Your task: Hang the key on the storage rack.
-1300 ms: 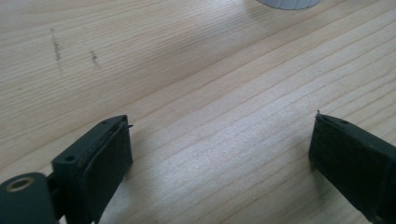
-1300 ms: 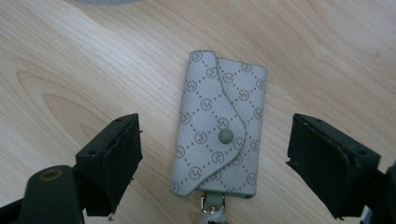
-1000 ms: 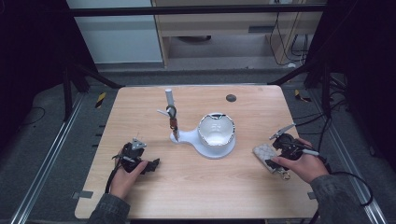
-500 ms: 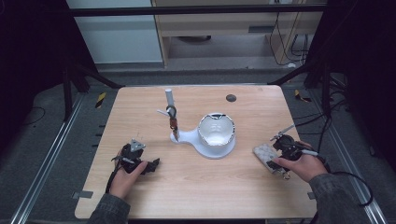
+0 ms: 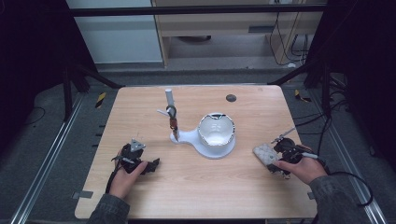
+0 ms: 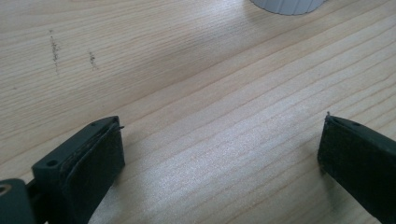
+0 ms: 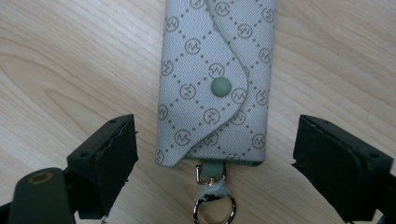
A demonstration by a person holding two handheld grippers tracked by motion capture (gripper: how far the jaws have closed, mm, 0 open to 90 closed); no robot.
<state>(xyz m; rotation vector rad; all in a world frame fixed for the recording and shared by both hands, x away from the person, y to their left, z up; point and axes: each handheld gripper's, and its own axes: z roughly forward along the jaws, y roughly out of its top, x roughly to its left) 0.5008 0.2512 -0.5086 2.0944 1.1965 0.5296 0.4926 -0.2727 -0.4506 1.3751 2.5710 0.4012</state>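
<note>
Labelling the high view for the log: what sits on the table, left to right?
Left gripper, fingers open → white post with the hanging clip → white bowl-shaped holder on its base → grey patterned key pouch → right gripper, fingers open either side of the pouch.

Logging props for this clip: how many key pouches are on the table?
1. The grey patterned key pouch lies flat on the table near its right edge, between the open jaws of the right gripper, flap snapped shut.
</note>
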